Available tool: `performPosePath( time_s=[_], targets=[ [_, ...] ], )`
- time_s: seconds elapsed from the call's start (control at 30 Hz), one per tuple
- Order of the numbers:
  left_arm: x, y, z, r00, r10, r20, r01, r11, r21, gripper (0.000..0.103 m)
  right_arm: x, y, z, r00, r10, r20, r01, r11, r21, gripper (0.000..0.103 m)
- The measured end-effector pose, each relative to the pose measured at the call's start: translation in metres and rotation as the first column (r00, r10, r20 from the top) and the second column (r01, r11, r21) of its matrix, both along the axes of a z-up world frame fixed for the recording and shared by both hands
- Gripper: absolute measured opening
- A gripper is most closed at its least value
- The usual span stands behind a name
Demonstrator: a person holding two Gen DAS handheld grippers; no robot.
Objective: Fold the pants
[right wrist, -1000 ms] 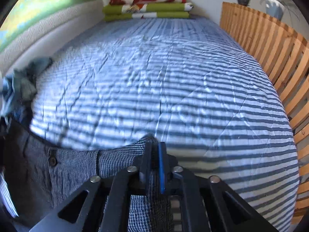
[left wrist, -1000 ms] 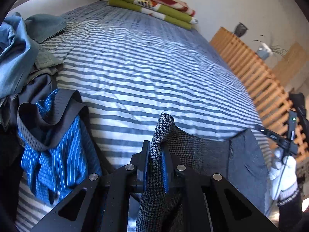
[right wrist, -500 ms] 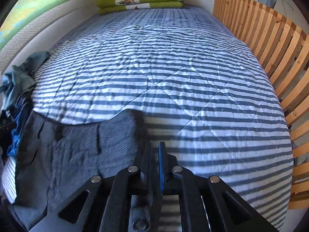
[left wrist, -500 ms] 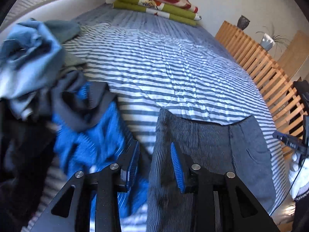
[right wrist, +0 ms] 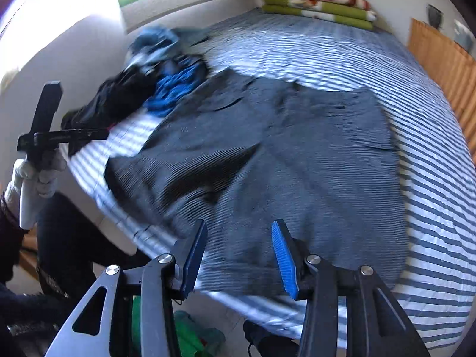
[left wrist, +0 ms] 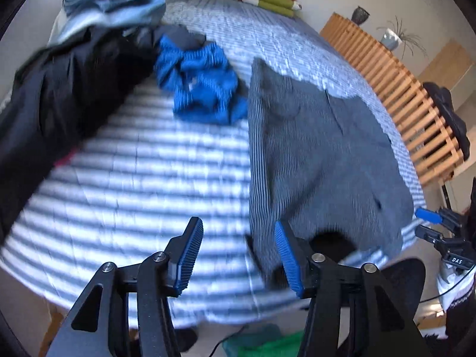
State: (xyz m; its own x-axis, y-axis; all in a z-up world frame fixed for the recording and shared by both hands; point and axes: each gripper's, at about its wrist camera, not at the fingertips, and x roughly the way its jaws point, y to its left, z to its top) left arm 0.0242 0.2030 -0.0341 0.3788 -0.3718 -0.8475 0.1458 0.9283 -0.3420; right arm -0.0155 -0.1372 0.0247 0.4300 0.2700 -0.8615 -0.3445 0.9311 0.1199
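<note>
Both grippers are empty right now. Left gripper (left wrist: 238, 253) has its blue pads spread apart with nothing between them, just striped bedding behind the gap, and its jaws have just been opening. Same deal with the right gripper (right wrist: 239, 255): jaws have just been opening, blue pads apart, no cloth pinched, only hanging over the near edge of the pants.

Those grey pants (right wrist: 267, 160) lie spread out flat on the blue-and-white striped bedspread (right wrist: 431, 208), close to the near edge of the bed. Waistband end points toward the far side, and a dark fold shadow sits around the middle. In the left wrist view the pants (left wrist: 321, 154) run down the right half of the bed.

Beside the pants on the left is a crumpled blue striped garment (left wrist: 202, 86), touching a pile of dark clothes (left wrist: 65, 89) with a light blue piece (left wrist: 113, 3) on top. Folded green-and-red blankets (right wrist: 318, 6) sit at the far end of the bed. A wooden slatted frame (left wrist: 395, 95) runs along the right side. A gloved hand (right wrist: 32, 175) grips the left tool's handle in the right wrist view. Everything's pretty motion-blurred.
</note>
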Motion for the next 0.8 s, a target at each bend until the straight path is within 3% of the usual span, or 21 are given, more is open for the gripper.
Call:
performPosePath(
  time_s=[0.13,0.2,0.4,0.43,0.47,0.5,0.57,0.63,0.67,0.7,0.8],
  targets=[
    [-0.026,-0.008,-0.027,0.998,-0.017,-0.053,0.015,0.999,-0.034,0.061,-0.009,0.053,-0.015,0.996,0.092,0.008,-0.092,0.994,-0.056,0.046],
    [-0.032,-0.013,-0.033,0.998,-0.022,-0.061,0.019,0.999,-0.051,0.063,-0.01,0.072,-0.02,0.992,0.126,0.016,-0.124,0.988,-0.089,0.054],
    [-0.027,-0.034,-0.043,0.998,-0.012,-0.057,0.01,0.999,-0.05,0.062,-0.004,0.111,-0.047,0.987,0.138,0.082,-0.105,0.942,-0.319,0.056],
    [-0.025,-0.037,-0.044,0.998,-0.009,-0.063,0.004,0.998,-0.066,0.056,-0.002,0.112,-0.052,0.988,0.132,0.08,-0.098,0.935,-0.34,0.056],
    [-0.021,-0.039,-0.045,0.998,-0.01,-0.063,0.005,0.997,-0.08,0.037,-0.002,0.112,-0.054,0.988,0.129,0.079,-0.094,0.932,-0.349,0.056],
    [-0.018,-0.041,-0.045,0.998,-0.009,-0.067,0.004,0.997,-0.082,0.028,0.0,0.11,-0.055,0.989,0.124,0.077,-0.089,0.931,-0.355,0.056],
    [-0.013,-0.042,-0.044,0.998,0.006,-0.063,-0.011,0.997,-0.071,0.016,0.004,0.102,-0.052,0.992,0.099,0.073,-0.067,0.934,-0.35,0.056],
    [-0.01,-0.04,-0.038,0.998,0.01,-0.058,-0.015,0.996,-0.082,0.011,0.01,0.089,-0.044,0.997,0.06,0.054,-0.042,0.958,-0.285,0.048],
    [-0.009,-0.038,-0.033,0.999,0.011,-0.047,-0.015,0.996,-0.084,0.01,0.012,0.081,-0.039,0.999,0.039,0.034,-0.029,0.968,-0.249,0.032],
    [-0.009,-0.035,-0.024,0.999,0.014,-0.029,-0.017,0.996,-0.082,0.01,0.014,0.076,-0.035,1.0,0.013,0.019,-0.009,0.976,-0.218,0.024],
    [-0.014,-0.022,0.006,1.0,0.023,0.019,-0.021,0.994,-0.109,0.008,0.018,0.057,-0.017,0.998,-0.06,0.0,0.059,0.991,-0.121,0.013]
  ],
)
